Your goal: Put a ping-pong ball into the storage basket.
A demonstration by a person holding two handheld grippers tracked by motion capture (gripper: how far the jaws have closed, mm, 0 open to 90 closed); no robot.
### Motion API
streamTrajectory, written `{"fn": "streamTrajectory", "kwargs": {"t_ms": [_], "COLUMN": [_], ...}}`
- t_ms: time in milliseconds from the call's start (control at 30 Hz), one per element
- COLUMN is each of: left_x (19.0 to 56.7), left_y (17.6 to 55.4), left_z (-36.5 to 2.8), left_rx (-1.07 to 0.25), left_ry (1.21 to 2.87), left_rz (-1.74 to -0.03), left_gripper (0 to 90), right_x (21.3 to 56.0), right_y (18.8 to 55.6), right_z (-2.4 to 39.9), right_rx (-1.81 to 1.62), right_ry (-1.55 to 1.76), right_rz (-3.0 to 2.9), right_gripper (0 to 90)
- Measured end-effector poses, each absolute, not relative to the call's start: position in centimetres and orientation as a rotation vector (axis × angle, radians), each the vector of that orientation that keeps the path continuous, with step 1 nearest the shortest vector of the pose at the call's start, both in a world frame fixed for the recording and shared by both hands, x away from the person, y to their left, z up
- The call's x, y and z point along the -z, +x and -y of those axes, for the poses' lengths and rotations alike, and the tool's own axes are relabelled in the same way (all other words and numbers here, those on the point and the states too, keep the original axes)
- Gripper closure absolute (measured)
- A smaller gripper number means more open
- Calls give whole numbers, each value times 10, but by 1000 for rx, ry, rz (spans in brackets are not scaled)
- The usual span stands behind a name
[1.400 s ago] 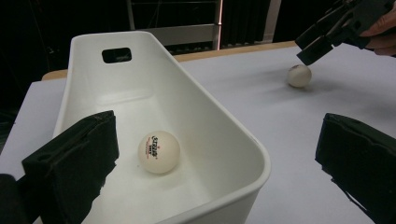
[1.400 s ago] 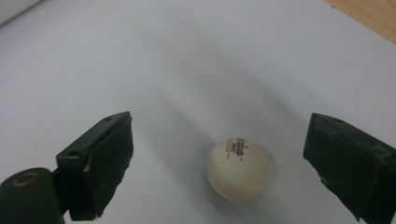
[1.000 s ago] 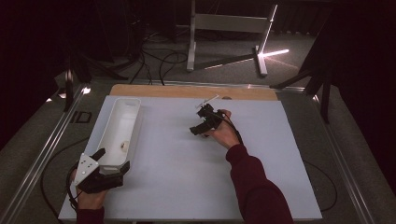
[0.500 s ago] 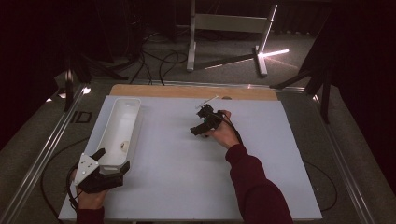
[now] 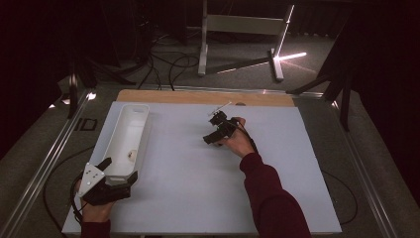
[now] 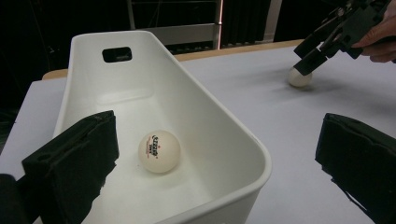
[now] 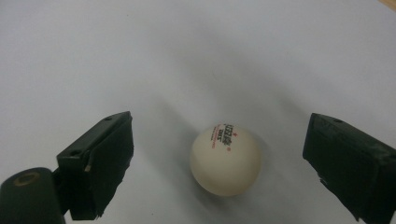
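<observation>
The left gripper [image 5: 116, 184] is wide open, with one jaw on each side of the near wall of the white bin [image 6: 205, 135], maybe to keep it from sliding. One ball [image 6: 159, 150] lies inside the bin, just past that gripper. Far to its right, the right gripper [image 5: 214, 135] is wide open too, pointing down at the desk [image 5: 188, 193]. A second ball [image 7: 225, 159] sits on the desk between its jaws, not touched yet. Nothing is in the way.

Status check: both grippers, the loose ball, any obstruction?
Right gripper open, straddling ball on table, not touching. Left gripper open at bin end. Second ball inside bin.
</observation>
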State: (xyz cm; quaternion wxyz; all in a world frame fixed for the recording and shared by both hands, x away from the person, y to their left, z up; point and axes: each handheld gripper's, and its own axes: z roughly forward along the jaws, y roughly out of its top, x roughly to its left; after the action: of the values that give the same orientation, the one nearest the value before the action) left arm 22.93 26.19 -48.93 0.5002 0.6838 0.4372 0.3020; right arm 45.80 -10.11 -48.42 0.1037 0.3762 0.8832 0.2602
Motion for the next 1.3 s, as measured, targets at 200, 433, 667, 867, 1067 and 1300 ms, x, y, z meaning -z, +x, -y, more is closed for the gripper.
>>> {"fn": "streamTrajectory", "kwargs": {"t_ms": [200,433,667,867,1067,1300], "left_x": [489,489,489,489,489,489], "left_y": [229,229,229,229,229,229], "left_z": [-262,-263,-263,-263,-263,-263], "left_rx": [-731,-733,-733,-733,-734,-734], "left_ry": [1652,1650,1649,1648,1649,1645], "left_rz": [-1058,-1058,-1057,-1058,-1058,-1062], "left_gripper": [0,0,0,0,0,0], "right_x": [485,488,491,491,492,494], "right_y": [459,459,460,461,461,462], "right_z": [102,99,98,100,100,99], "right_rx": [-755,-734,-717,-702,-677,-658], "right_ry": [1115,1118,1119,1136,1146,1156], "right_rz": [-2608,-2618,-2626,-2618,-2609,-2601], "right_gripper": [87,99,109,130,150,223]}}
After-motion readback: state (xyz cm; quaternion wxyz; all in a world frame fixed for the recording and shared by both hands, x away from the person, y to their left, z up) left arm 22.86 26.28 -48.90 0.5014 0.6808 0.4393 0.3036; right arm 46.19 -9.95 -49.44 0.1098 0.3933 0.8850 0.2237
